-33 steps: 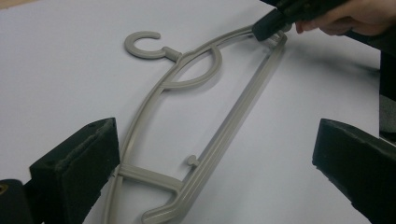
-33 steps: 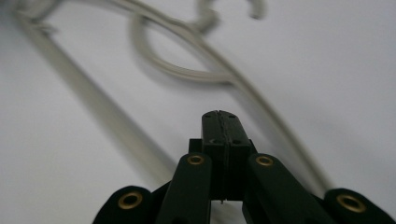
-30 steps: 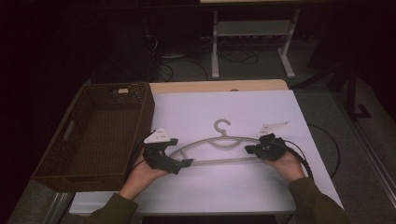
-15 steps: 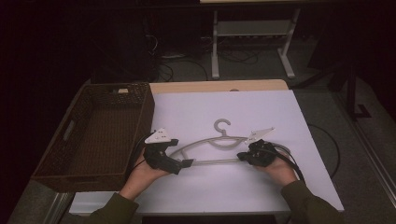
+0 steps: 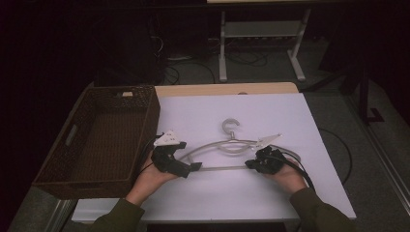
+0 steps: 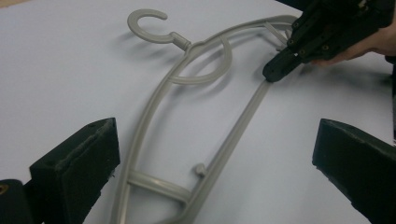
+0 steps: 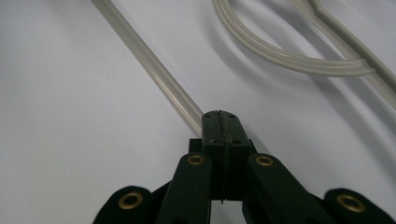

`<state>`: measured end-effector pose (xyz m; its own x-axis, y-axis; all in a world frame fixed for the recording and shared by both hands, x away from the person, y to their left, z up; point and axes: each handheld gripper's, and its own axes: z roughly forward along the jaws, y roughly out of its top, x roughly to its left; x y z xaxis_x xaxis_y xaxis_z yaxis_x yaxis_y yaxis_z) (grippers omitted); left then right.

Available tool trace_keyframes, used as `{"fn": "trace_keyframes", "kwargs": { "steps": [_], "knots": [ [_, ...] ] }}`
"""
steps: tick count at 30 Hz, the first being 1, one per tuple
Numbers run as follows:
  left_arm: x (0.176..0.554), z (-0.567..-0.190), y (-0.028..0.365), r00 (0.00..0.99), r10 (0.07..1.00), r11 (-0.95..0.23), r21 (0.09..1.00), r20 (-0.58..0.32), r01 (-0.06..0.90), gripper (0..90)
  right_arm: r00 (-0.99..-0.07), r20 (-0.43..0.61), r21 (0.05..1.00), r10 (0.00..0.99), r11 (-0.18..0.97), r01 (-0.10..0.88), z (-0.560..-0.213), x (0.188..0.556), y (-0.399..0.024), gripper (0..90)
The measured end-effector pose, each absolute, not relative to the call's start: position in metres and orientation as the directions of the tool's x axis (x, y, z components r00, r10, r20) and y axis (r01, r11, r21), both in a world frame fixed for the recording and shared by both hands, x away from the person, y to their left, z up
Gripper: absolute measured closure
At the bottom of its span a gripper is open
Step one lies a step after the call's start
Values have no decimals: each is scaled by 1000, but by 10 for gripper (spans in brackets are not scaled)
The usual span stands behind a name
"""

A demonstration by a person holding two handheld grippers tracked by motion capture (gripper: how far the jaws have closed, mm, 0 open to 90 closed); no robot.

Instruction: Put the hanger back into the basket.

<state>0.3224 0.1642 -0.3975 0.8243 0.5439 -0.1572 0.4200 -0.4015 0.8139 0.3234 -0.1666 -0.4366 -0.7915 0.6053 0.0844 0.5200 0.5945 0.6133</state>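
A grey plastic hanger (image 5: 212,144) lies flat on the white table (image 5: 203,111), its hook pointing away from me. My left gripper (image 5: 191,167) is open at the hanger's left end. In the left gripper view that end of the hanger (image 6: 154,102) lies between its wide-apart jaws (image 6: 217,137). My right gripper (image 5: 249,164) is shut, with its tip against the hanger's straight bottom bar near the right end. The right gripper view shows the jaws (image 7: 219,116) pressed together over the bar (image 7: 149,60), which runs under the tip. The right gripper (image 6: 280,70) also appears in the left gripper view.
A brown wicker basket (image 5: 123,90) stands on the table's left side, close to my left hand. Beyond the far edge, a white metal stand (image 5: 261,30) and cables sit on the dark floor. Open tabletop surrounds the hanger.
My right gripper has moved left and nearer to me, down onto the hanger's bottom bar. The left gripper and the hanger have hardly moved.
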Motion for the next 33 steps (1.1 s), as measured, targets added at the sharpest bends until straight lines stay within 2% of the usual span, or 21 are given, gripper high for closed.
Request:
{"fn": "trace_keyframes", "kwargs": {
  "steps": [5,6,8,16,25,31,33],
  "knots": [
    [342,-398,153,830,544,-438,800,-126,409,26,-792,86,614,605,594,520,-437,324,-167,897],
    [346,-399,151,832,540,-447,795,-124,409,98,-793,88,614,603,594,520,-437,324,-167,896],
    [354,-402,146,834,540,-463,789,-112,405,130,-793,88,614,603,594,520,-437,324,-167,897],
    [383,-412,131,855,515,-569,725,-53,388,175,-794,91,614,601,594,520,-437,324,-167,897],
    [402,-425,113,887,462,-674,651,2,350,338,-792,99,614,603,589,526,-437,324,-168,897],
    [406,-430,105,906,423,-697,644,14,316,495,-793,100,614,602,589,525,-437,325,-168,897],
    [406,-431,102,908,418,-698,645,13,312,516,-793,99,615,601,590,524,-437,325,-168,897]
  ]
}}
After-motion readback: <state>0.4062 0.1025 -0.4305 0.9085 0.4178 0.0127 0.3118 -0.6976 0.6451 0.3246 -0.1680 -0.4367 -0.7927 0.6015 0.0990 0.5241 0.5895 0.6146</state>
